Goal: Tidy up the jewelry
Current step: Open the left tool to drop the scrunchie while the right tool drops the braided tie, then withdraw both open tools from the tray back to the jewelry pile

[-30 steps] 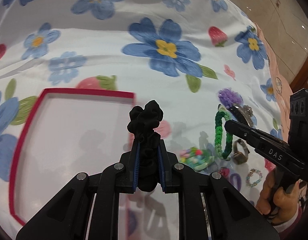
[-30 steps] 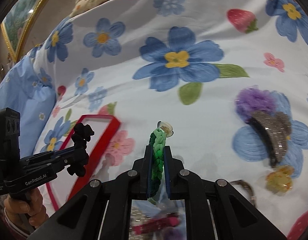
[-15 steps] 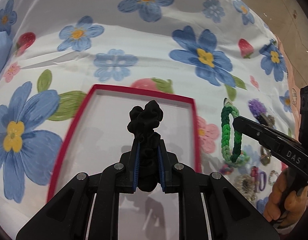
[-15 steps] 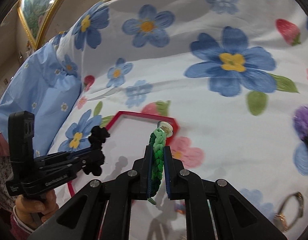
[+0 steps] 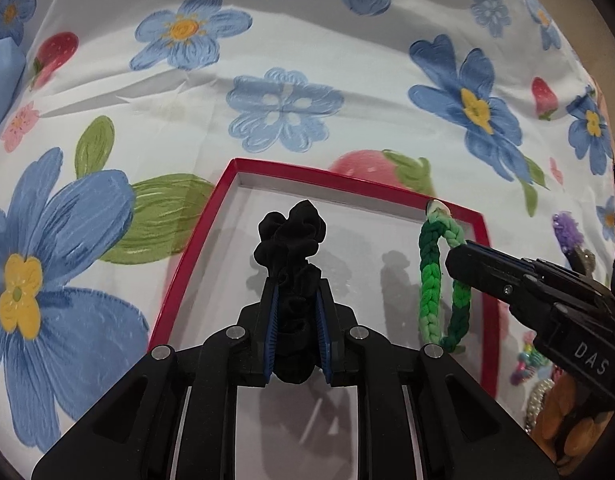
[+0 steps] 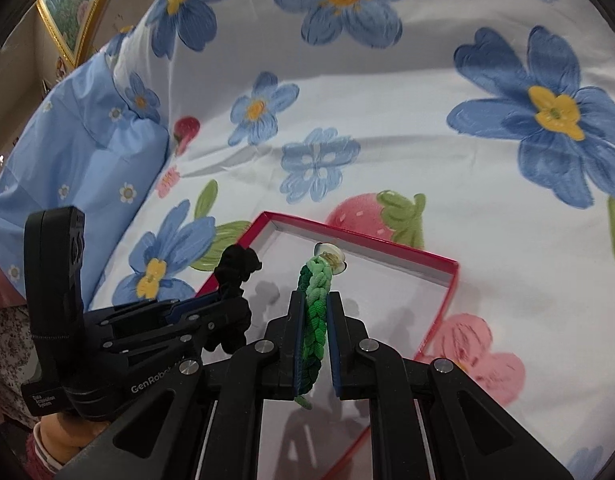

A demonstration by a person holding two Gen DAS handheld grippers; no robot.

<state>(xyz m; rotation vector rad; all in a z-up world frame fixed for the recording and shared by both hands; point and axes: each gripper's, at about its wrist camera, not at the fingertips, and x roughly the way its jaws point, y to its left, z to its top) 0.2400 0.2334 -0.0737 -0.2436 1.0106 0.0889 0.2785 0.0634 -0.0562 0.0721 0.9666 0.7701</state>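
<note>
A shallow red-rimmed box (image 5: 331,185) with a white floor lies on the flowered bedsheet; it also shows in the right wrist view (image 6: 387,241). My left gripper (image 5: 294,292) is shut on a black scrunchie (image 5: 291,236) and holds it above the box's floor. My right gripper (image 6: 313,304) is shut on a green braided bracelet (image 6: 315,292) with a clear bead at its tip, held over the box's right part. The bracelet hangs as a loop in the left wrist view (image 5: 439,280), beside the scrunchie.
Several more pieces lie on the sheet right of the box: a purple fuzzy clip (image 5: 565,226), a colourful bead bracelet (image 5: 525,362) and a pearl piece (image 5: 539,400). A blue pillow (image 6: 75,152) lies at the left.
Both grippers have moved left from the jewelry pile to over the red box, each still holding its piece. The box now sits under both of them.
</note>
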